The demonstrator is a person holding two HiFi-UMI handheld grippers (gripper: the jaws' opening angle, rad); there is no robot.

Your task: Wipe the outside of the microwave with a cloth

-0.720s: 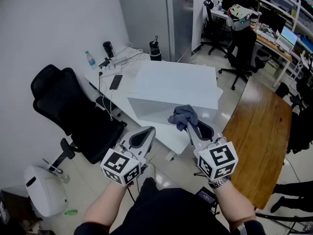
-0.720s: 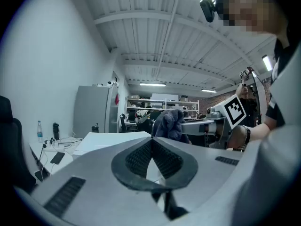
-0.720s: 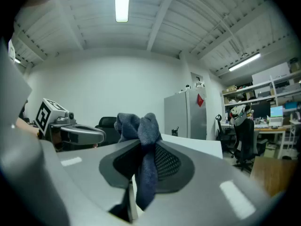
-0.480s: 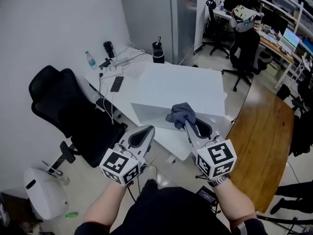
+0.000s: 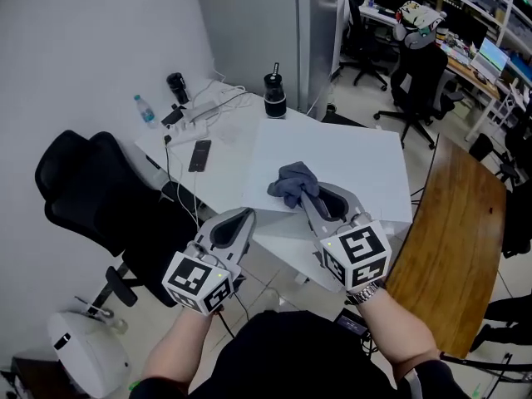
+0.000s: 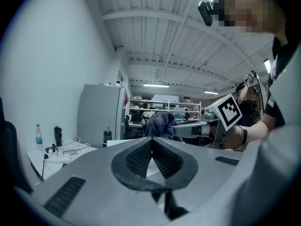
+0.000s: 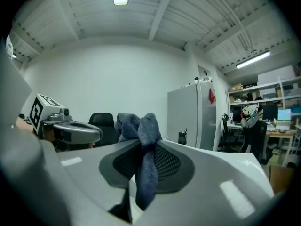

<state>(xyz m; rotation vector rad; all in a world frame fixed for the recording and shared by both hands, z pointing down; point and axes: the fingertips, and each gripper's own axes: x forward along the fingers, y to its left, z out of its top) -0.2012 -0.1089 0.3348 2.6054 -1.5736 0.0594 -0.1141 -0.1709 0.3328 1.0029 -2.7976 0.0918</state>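
The white microwave (image 5: 341, 165) stands on a white desk, and I look down on its top. My right gripper (image 5: 304, 198) is shut on a grey-blue cloth (image 5: 291, 183), which is bunched at the jaw tips over the near left part of the microwave's top. In the right gripper view the cloth (image 7: 141, 126) sticks up above the closed pads and a strip hangs down between them. My left gripper (image 5: 247, 215) hovers by the microwave's near left corner, shut and holding nothing. Its closed pads (image 6: 141, 157) show in the left gripper view, with the cloth (image 6: 160, 124) beyond.
A black office chair (image 5: 91, 189) stands at the left. The desk (image 5: 224, 131) carries a phone (image 5: 199, 154), cables, a water bottle (image 5: 143, 110) and a black flask (image 5: 273, 92). A wooden table (image 5: 453, 239) lies at the right and a grey cabinet (image 5: 266, 23) stands behind.
The right gripper has carried the cloth from the microwave's front upper edge to over its top. The left gripper stays shut beside it. The head view has shifted forward.
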